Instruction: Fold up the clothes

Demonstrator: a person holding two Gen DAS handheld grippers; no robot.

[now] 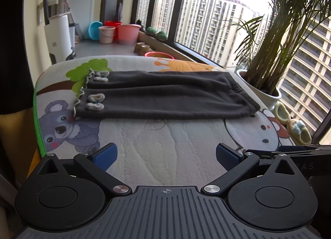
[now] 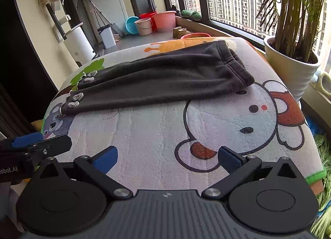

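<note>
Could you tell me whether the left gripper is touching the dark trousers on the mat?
Apart. The left wrist view shows the left gripper with jaws open, and bare printed mat between it and the dark trousers.

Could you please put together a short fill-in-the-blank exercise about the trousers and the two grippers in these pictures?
1. The dark grey trousers lie on a mat printed with cartoon ____.
2. The left gripper and the right gripper both have their jaws ____.
3. The trousers' waistband points toward the potted ____.
4. The pads on the gripper fingers are coloured ____.

Missing words: animals; open; plant; blue
</note>
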